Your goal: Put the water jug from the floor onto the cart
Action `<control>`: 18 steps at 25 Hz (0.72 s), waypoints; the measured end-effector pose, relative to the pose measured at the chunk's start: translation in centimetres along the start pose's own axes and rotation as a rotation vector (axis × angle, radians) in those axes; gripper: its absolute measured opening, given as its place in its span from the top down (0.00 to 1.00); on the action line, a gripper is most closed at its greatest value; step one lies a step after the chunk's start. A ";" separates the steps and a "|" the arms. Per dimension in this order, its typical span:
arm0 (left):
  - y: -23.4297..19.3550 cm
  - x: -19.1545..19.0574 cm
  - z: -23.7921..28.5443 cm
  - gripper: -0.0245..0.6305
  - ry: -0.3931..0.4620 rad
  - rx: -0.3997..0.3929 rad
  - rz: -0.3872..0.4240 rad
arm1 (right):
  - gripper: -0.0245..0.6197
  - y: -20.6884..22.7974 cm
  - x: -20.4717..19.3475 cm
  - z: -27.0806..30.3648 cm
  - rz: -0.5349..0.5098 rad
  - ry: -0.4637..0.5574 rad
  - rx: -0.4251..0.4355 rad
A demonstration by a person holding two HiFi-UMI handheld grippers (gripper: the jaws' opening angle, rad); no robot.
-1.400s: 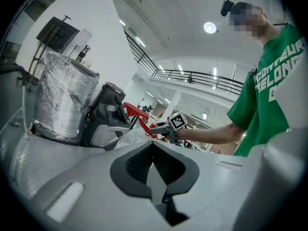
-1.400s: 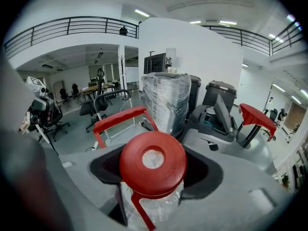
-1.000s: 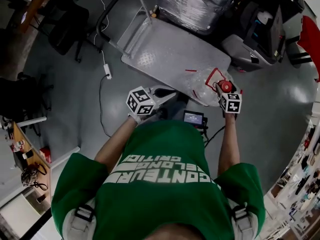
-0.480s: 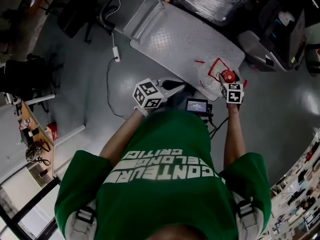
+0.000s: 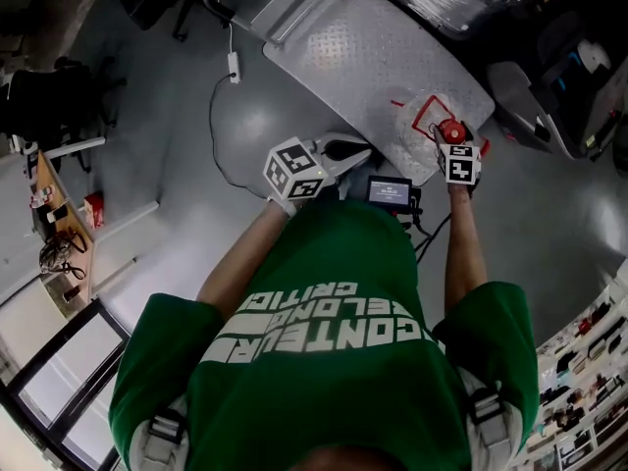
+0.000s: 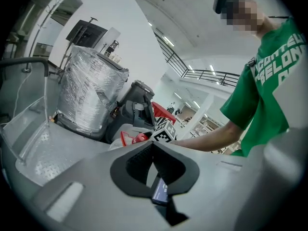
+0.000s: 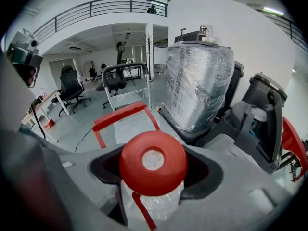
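The right gripper [image 5: 453,151] has its fingers [image 7: 103,170] clenched round the neck of the water jug [image 7: 152,202], just under the red cap [image 7: 153,162]. That is a sensible hold, since the wide cap sits above the fingers and would stop the clear body slipping down through them. The jug's red handle [image 7: 124,115] stands out on the far side, pointing toward the cart. In the head view the jug lies over the near corner of the cart [image 5: 363,52], at the end away from its push bar. It is off the open floor [image 5: 177,194], though no view shows whether its base rests on the grey deck or hangs just above it. My judgement is that the task is close to done: what remains is to see the base seated flat, well in from the edge, before the neck is let go, because a jug set at the corner could tip off. The left gripper [image 5: 339,155] is held beside the cart's near edge with its fingers [image 6: 137,165] drawn together on nothing. It takes no share of the load, and only a thin slit between them shows a small screen [image 5: 390,190] below. A wrapped load [image 7: 199,81] stands beyond the cart, clear of the spot where the jug is.
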State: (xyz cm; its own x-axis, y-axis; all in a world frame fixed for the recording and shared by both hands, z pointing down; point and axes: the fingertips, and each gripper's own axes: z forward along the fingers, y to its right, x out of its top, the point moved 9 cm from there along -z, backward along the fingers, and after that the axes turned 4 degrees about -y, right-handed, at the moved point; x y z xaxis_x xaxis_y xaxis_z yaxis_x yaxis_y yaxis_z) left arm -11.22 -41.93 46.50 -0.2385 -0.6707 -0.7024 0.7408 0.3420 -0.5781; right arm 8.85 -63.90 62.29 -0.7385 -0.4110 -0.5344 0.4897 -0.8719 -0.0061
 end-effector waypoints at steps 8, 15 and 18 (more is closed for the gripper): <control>-0.7 -0.6 0.5 0.96 -0.029 -0.012 -0.027 | 0.49 -0.6 0.7 4.3 -0.028 -0.064 0.024; -2.2 -0.6 -0.3 0.96 -0.007 0.013 -0.068 | 0.49 -1.2 1.3 7.8 -0.054 -0.114 0.047; -2.9 -1.1 -0.5 0.96 -0.005 0.018 -0.086 | 0.49 -1.6 1.2 9.6 -0.060 -0.142 0.047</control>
State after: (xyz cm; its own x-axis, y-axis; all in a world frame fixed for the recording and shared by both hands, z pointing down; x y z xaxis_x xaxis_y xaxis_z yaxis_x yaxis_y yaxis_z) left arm -13.45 -41.85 48.75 -0.2987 -0.7008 -0.6479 0.7291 0.2705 -0.6287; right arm 2.75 -65.55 69.78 -0.8257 -0.3883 -0.4092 0.4227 -0.9062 0.0070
